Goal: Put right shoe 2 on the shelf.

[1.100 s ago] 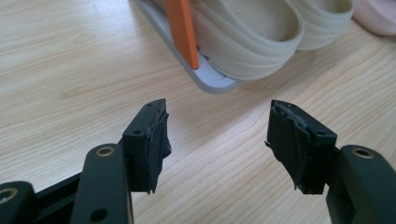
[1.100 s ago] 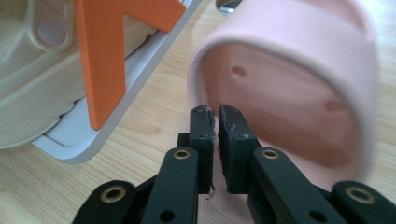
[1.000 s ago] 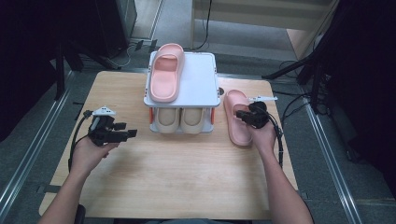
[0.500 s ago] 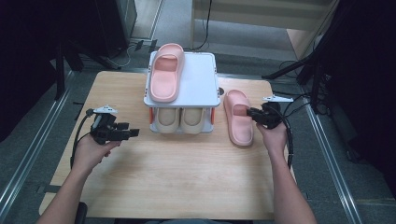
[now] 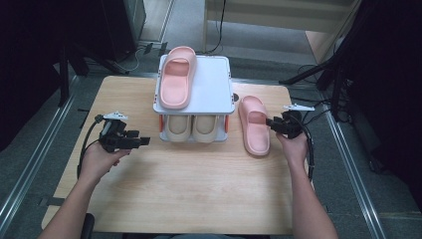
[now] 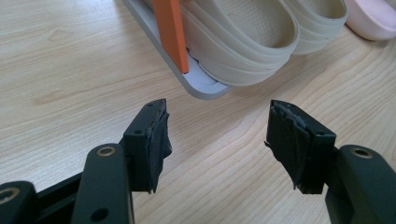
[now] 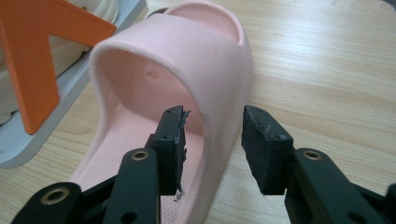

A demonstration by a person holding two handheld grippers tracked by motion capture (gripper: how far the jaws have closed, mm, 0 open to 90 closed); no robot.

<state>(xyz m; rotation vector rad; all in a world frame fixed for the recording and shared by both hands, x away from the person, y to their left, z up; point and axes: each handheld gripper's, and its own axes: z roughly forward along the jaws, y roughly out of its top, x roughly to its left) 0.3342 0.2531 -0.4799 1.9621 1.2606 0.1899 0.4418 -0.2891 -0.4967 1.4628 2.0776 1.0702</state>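
Note:
A pink slipper (image 5: 254, 127) lies on the wooden table to the right of a white two-level rack (image 5: 214, 84). My right gripper (image 5: 271, 122) sits at the slipper's right side. In the right gripper view its jaws (image 7: 215, 119) straddle the side of the slipper's strap (image 7: 187, 70), one pad inside and one outside. They have just been opening and no longer press on it. A second pink slipper (image 5: 175, 77) lies on the rack's top. My left gripper (image 5: 142, 142) hovers open and empty over the table (image 6: 218, 109), left of the rack.
Two beige slippers (image 5: 191, 128) fill the rack's lower level between orange posts (image 6: 173, 32). Bare table (image 5: 199, 189) stretches in front of the rack. Dark stands and cables surround the table, and metal rails run along the floor on both sides.
My right gripper has moved right, from over the pink slipper to its right side, and its jaws have spread. The slipper stays where it lay. The left gripper has kept still.

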